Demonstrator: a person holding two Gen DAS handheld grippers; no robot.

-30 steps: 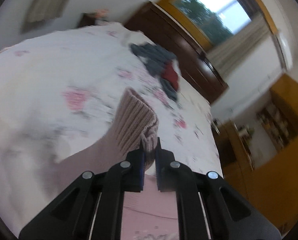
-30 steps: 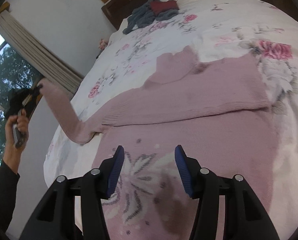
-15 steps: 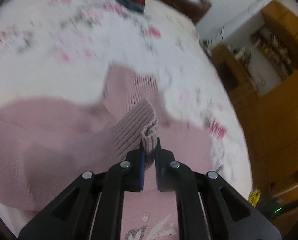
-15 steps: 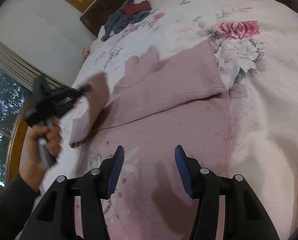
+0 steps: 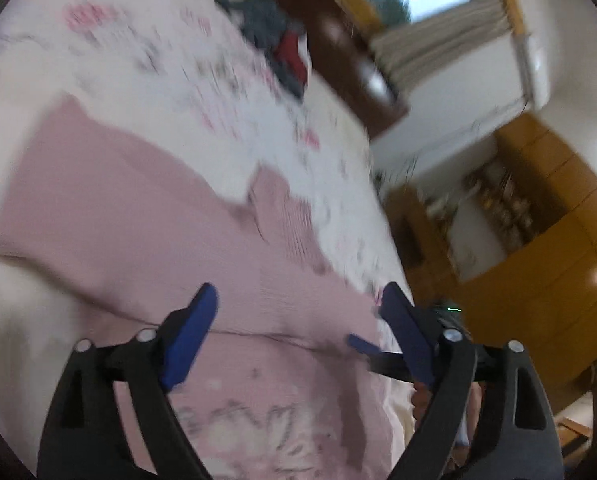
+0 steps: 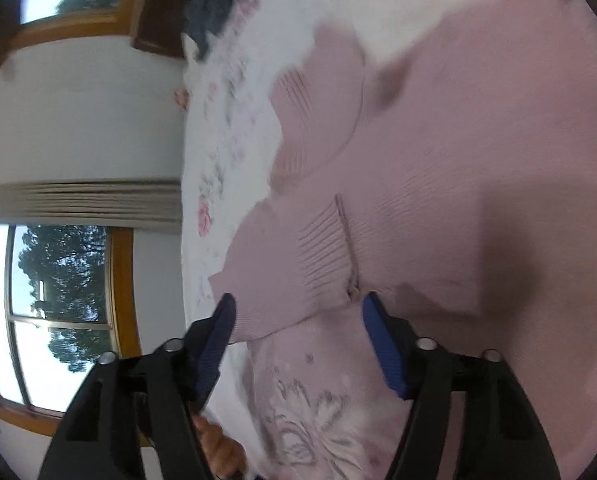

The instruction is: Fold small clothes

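Only the right view shows the sweater's (image 6: pixel 438 160) ribbed cuff (image 6: pixel 326 256); both grippers (image 5: pixel 298 312) (image 6: pixel 296 312) gape empty.

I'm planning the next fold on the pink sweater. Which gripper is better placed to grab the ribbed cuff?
Probably the right gripper: it is open, with the ribbed cuff just ahead of its fingertips. The left gripper, also open, faces the pink sweater body.

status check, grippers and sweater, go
Left hand-held gripper open, empty. Right hand-held gripper open, over sleeve cuff. Pink sweater flat on bed, both sleeves folded in. Nothing in the way.
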